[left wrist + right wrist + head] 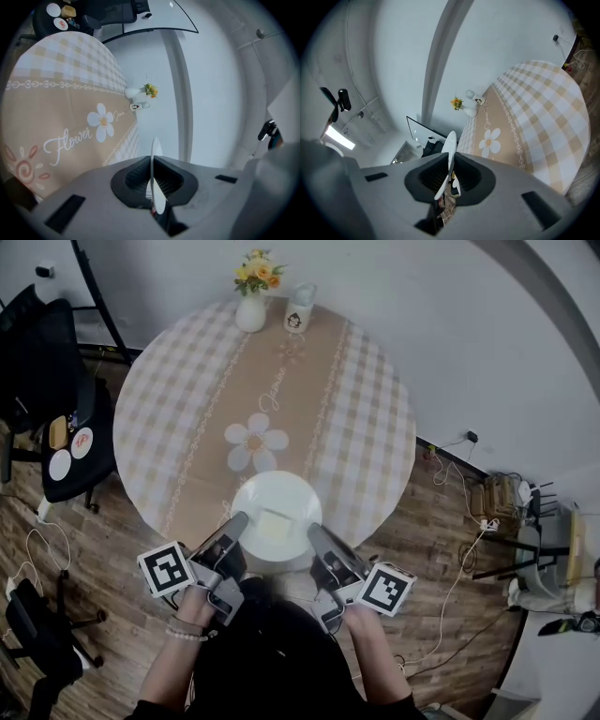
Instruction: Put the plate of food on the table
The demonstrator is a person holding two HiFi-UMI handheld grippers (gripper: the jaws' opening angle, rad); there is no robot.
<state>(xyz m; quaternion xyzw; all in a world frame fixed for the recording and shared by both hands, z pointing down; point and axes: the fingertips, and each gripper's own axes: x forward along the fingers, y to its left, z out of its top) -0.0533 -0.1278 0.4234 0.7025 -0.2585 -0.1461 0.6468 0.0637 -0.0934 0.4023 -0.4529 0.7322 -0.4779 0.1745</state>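
Head view: held the plate [277,510] with its food [270,524] just short of the daisy [256,442], over the near edge of the desk [178,381]. Pinched its left rim in the left gripper [238,521] fingers and its right rim in the right gripper [315,532] fingers, narrowly closed. Probably best kept level, lowered evenly on both sides just before the daisy, and released only once seated flat.
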